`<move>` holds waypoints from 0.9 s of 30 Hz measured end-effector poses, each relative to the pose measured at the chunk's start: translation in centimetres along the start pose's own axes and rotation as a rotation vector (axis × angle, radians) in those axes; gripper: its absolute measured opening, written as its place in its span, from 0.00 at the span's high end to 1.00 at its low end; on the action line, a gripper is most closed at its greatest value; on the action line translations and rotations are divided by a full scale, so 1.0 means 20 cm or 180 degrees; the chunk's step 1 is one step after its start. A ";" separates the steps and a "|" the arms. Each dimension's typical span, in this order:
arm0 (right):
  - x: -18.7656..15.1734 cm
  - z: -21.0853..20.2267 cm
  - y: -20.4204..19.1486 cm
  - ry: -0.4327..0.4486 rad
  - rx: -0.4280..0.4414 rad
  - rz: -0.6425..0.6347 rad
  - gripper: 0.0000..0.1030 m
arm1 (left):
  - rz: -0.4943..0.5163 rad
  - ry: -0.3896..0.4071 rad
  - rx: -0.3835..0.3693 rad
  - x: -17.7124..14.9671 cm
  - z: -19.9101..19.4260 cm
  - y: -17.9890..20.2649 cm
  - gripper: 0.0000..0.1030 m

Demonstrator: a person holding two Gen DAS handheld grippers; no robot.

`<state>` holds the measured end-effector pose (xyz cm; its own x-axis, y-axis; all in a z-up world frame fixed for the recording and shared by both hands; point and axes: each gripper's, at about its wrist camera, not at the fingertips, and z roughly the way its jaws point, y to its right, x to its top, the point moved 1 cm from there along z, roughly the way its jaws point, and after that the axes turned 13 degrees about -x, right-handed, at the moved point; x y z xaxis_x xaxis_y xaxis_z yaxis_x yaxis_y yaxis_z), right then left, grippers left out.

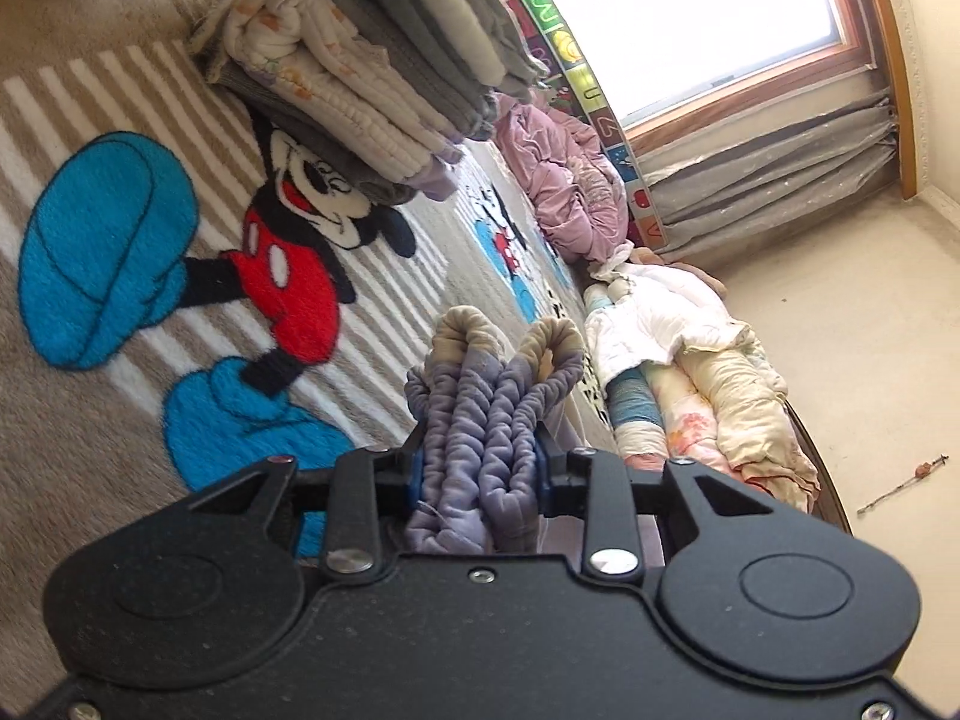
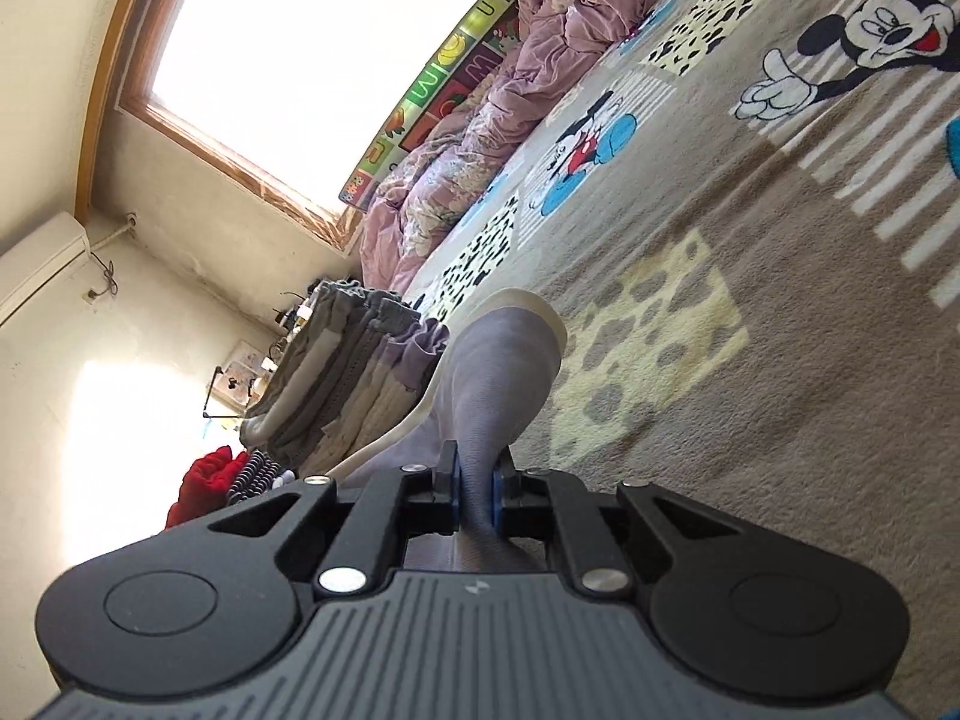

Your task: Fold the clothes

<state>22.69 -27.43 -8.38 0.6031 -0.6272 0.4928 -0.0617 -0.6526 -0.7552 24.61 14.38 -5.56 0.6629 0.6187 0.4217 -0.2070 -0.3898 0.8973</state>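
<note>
My left gripper (image 1: 480,468) pinches the bunched lilac garment (image 1: 480,396); my right gripper (image 2: 477,495) clamps its smooth lilac cloth (image 2: 498,372). The folded stack (image 1: 360,90) sits on the carpet (image 1: 90,432) at eleven o'clock.

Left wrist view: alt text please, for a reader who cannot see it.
The left gripper pinches bunched lilac fabric above a cartoon-mouse rug. A stack of folded clothes sits behind, unfolded laundry at right.
</note>
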 end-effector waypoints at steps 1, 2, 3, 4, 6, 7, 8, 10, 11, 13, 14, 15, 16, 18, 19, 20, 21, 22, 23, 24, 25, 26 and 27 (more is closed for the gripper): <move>0.00 -0.09 0.01 0.0064 0.0046 0.0052 0.89 | 0.0083 -0.0055 -0.0050 -0.03 0.01 0.06 0.71; 0.00 -0.19 0.02 0.0143 0.0088 0.0104 0.89 | 0.0151 -0.0107 -0.0102 -0.06 0.03 0.12 0.71; -0.01 -0.28 0.05 0.0225 0.0103 0.0143 0.89 | 0.0201 -0.0176 -0.0166 -0.11 0.05 0.18 0.71; -0.01 -0.40 0.09 0.0325 0.0095 0.0182 0.89 | 0.0248 -0.0265 -0.0242 -0.18 0.08 0.25 0.71; -0.03 -0.63 0.18 0.0526 0.0080 0.0260 0.89 | 0.0396 -0.0495 -0.0364 -0.32 0.19 0.38 0.71; -0.03 -0.75 0.23 0.0622 0.0058 0.0317 0.89 | 0.0474 -0.0625 -0.0422 -0.40 0.26 0.44 0.71; -0.03 -0.86 0.31 0.0713 0.0018 0.0398 0.89 | 0.0528 -0.0761 -0.0484 -0.48 0.34 0.49 0.71; -0.02 -1.08 0.46 0.0906 -0.0070 0.0554 0.89 | 0.0570 -0.1019 -0.0580 -0.63 0.50 0.59 0.71; -0.01 -1.18 0.53 0.1012 -0.0119 0.0615 0.89 | 0.0583 -0.1164 -0.0638 -0.72 0.60 0.64 0.71; 0.01 -1.36 0.67 0.1223 -0.0210 0.0735 0.89 | 0.0597 -0.1421 -0.0737 -0.89 0.79 0.73 0.71; 0.02 -1.45 0.74 0.1332 -0.0255 0.0801 0.89 | 0.0614 -0.1550 -0.0767 -0.97 0.89 0.78 0.71; 0.03 -1.53 0.82 0.1438 -0.0296 0.0869 0.89 | 0.0631 -0.1683 -0.0792 -1.06 0.99 0.84 0.71; 0.04 -1.61 0.89 0.1544 -0.0336 0.0937 0.89 | 0.0640 -0.1797 -0.0813 -1.13 1.09 0.89 0.71; 0.06 -1.77 1.02 0.1744 -0.0398 0.1056 0.89 | 0.0672 -0.2020 -0.0915 -1.27 1.27 1.00 0.72; 0.07 -1.83 1.07 0.1852 -0.0422 0.1102 0.89 | 0.0702 -0.2099 -0.0956 -1.32 1.34 1.06 0.72; 0.07 -1.90 1.13 0.1966 -0.0440 0.1152 0.89 | 0.0755 -0.2186 -0.0999 -1.38 1.43 1.14 0.72; 0.09 -1.95 1.18 0.2072 -0.0453 0.1203 0.89 | 0.0812 -0.2274 -0.1051 -1.43 1.51 1.20 0.72; 0.10 -2.00 1.24 0.2175 -0.0470 0.1254 0.89 | 0.0852 -0.2346 -0.1099 -1.48 1.58 1.26 0.72; 0.12 -2.04 1.29 0.2269 -0.0481 0.1307 0.89 | 0.0885 -0.2412 -0.1142 -1.52 1.65 1.31 0.72; 0.14 -2.06 1.34 0.2349 -0.0484 0.1362 0.89 | 0.0919 -0.2482 -0.1188 -1.56 1.72 1.36 0.72; 0.16 -2.09 1.39 0.2430 -0.0486 0.1418 0.89 | 0.0954 -0.2542 -0.1222 -1.59 1.79 1.41 0.72; 0.19 -2.12 1.44 0.2501 -0.0491 0.1465 0.89 | 0.0984 -0.2593 -0.1248 -1.62 1.87 1.45 0.72; 0.21 -2.13 1.48 0.2558 -0.0499 0.1501 0.89 | 0.0999 -0.2644 -0.1285 -1.64 1.95 1.48 0.72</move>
<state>-10.53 -67.52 -10.18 -0.2366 -0.9079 0.3459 -0.3010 -0.2700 -0.9146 24.77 -44.03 2.06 0.7997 -0.2117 0.5619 -0.5892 -0.0960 0.8023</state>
